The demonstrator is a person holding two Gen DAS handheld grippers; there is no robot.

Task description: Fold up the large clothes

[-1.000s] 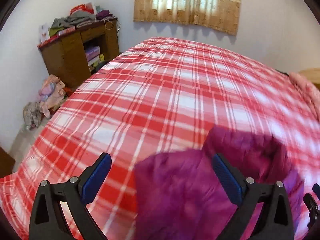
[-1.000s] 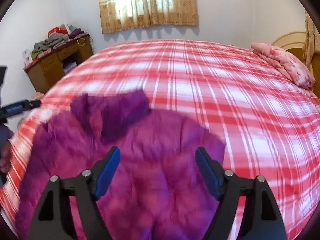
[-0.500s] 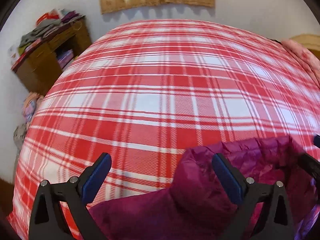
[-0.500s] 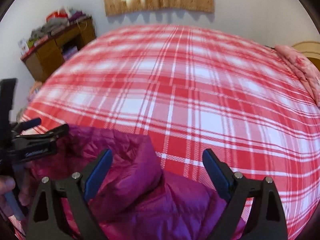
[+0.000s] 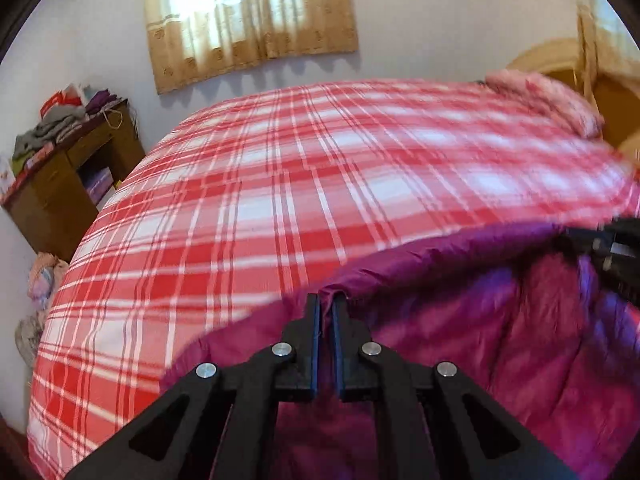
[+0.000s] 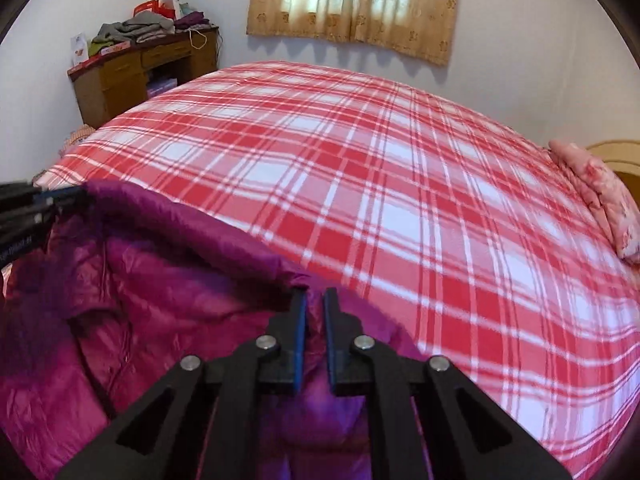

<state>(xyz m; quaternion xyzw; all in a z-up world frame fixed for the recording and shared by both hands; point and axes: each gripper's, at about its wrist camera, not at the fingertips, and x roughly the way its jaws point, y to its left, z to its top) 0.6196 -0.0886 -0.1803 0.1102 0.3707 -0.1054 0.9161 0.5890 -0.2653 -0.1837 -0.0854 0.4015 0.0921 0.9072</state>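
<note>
A magenta puffer jacket (image 5: pixel 500 320) lies at the near edge of a bed with a red and white plaid cover (image 5: pixel 300 184). My left gripper (image 5: pixel 326 300) is shut, pinching the jacket's far hem edge between its blue pads. In the right wrist view the same jacket (image 6: pixel 152 288) spreads to the left, and my right gripper (image 6: pixel 315 294) is shut on another stretch of that far edge. The right gripper shows at the right edge of the left wrist view (image 5: pixel 612 244), and the left gripper at the left edge of the right wrist view (image 6: pixel 36 204).
A wooden desk (image 6: pixel 132 76) piled with clothes stands at the far left against the wall. A pink pillow (image 6: pixel 604 196) lies at the bed's right end by a wooden headboard (image 5: pixel 560 60). A curtained window (image 6: pixel 356 4) is behind. Bundled cloth (image 5: pixel 40 280) lies on the floor at left.
Both grippers dropped to the jacket's far edge and went from wide open to shut on the fabric. The jacket's edge is now stretched between them.
</note>
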